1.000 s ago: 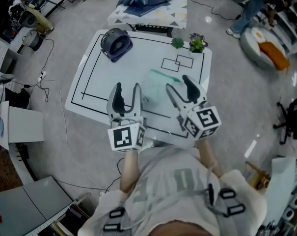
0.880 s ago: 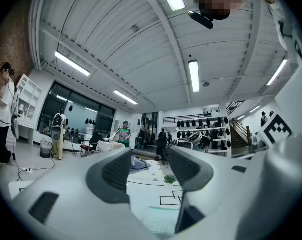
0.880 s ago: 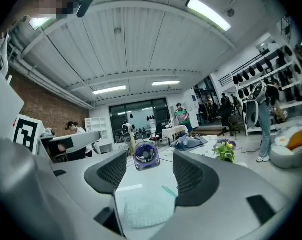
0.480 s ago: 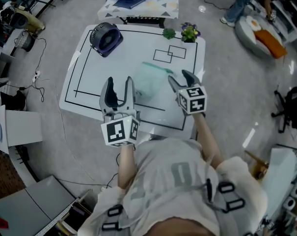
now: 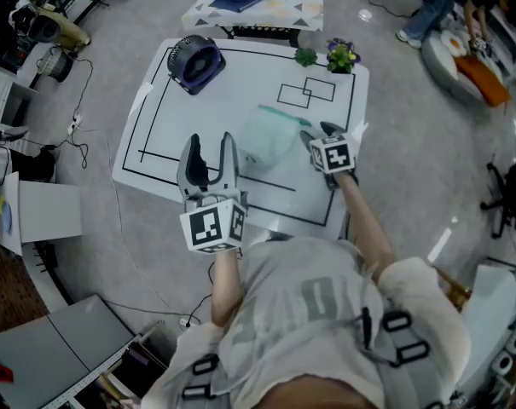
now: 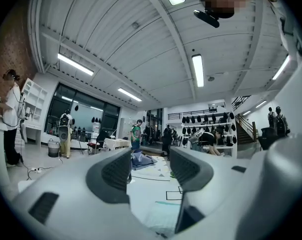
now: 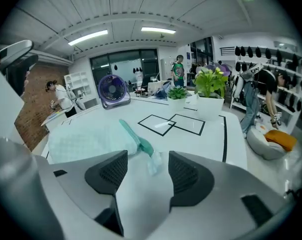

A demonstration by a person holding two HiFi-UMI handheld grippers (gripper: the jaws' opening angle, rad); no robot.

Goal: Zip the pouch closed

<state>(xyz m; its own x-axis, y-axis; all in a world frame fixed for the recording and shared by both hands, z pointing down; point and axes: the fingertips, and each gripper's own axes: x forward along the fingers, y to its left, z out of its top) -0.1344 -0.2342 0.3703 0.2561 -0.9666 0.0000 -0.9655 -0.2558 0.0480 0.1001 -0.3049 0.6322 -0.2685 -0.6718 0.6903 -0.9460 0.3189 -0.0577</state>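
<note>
With the zipping seemingly not yet begun, the pouch (image 5: 268, 139) is being left untouched mid-table (image 5: 164, 109), its zipper pull (image 7: 151, 160) being framed by the wide-open right gripper (image 5: 319, 135) while the left gripper (image 5: 211, 152) is being held wide and empty.

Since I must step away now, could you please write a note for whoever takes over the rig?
Left gripper: open, empty, level above the table's near edge.
Right gripper: open, tilted down by the pouch's right end; a pale tab at the zipper's end lies ahead between its jaws, untouched.
Pouch: flat mid-table.
Done: nothing gripped.
To do: steady the pouch, grip the tab, draw the zipper shut.
</note>
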